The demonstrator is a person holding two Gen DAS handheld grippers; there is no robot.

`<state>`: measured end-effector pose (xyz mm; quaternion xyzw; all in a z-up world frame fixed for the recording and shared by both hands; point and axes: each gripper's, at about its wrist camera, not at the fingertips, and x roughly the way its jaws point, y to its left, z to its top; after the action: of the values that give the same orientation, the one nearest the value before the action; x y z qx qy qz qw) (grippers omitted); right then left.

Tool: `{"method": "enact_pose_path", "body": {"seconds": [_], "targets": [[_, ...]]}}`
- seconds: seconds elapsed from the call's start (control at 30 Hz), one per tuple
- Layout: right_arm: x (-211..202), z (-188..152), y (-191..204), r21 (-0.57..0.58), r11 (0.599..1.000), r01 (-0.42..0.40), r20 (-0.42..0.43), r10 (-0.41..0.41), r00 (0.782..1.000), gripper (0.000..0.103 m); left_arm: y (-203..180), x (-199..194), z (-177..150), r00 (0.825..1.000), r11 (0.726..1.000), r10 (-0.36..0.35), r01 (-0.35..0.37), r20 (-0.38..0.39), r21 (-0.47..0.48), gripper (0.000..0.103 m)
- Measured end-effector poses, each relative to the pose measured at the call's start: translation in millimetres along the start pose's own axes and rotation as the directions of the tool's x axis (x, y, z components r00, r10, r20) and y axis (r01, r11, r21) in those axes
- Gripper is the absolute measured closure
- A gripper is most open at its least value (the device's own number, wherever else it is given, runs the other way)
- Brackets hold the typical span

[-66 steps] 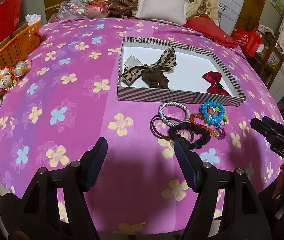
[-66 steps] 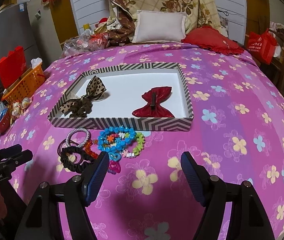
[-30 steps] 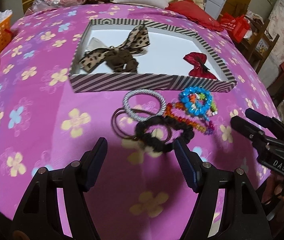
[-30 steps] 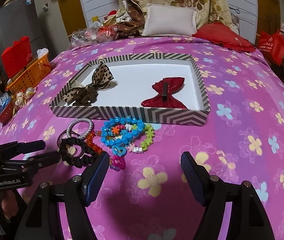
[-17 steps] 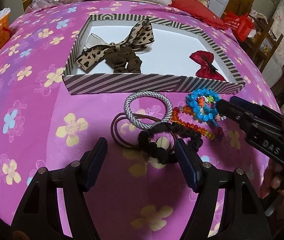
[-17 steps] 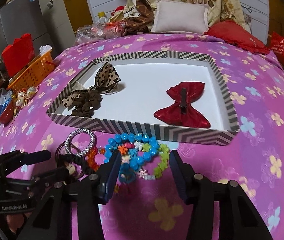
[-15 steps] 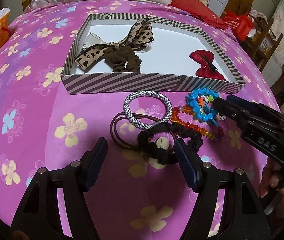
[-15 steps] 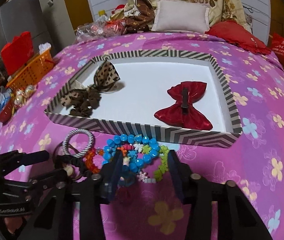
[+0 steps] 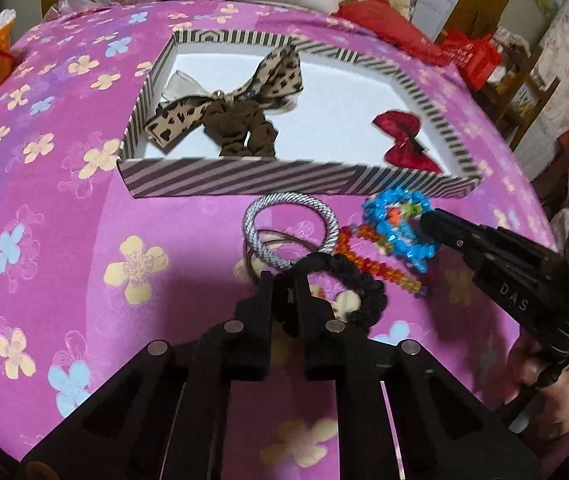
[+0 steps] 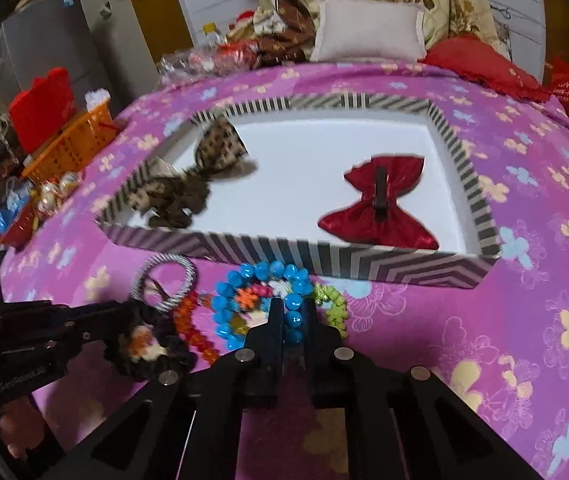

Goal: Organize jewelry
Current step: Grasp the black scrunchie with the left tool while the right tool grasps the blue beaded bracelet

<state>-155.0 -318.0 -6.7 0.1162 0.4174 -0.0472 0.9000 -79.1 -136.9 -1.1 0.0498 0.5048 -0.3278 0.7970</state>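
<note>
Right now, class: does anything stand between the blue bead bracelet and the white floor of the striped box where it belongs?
Only the box's near striped wall stands between. The right gripper, shut on the blue bead bracelet, must lift it over that wall; the white floor beyond lies bare between the two bows.

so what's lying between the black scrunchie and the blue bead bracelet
An orange bead bracelet lies between the black scrunchie and the blue bead bracelet, clearest in the left wrist view.
</note>
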Motion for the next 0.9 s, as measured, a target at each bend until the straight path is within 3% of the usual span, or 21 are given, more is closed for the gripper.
{"method": "enact_pose_path", "body": {"seconds": [0.3, 0.9], "targets": [[-41.5, 6.2, 7.5, -0.009, 1.000, -0.015, 0.077, 0.016, 0.997, 0.095, 3.4, -37.8, 1.2, 0.997, 0.999, -0.036, 0.036, 0.069, 0.001, 0.096], [-78.8, 10.8, 14.5, -0.029, 1.000, -0.010, 0.129, 0.013, 0.992, 0.095, -4.3, -71.5, 4.3, 0.991, 1.000, -0.014, 0.012, 0.133, 0.016, 0.096]]}}
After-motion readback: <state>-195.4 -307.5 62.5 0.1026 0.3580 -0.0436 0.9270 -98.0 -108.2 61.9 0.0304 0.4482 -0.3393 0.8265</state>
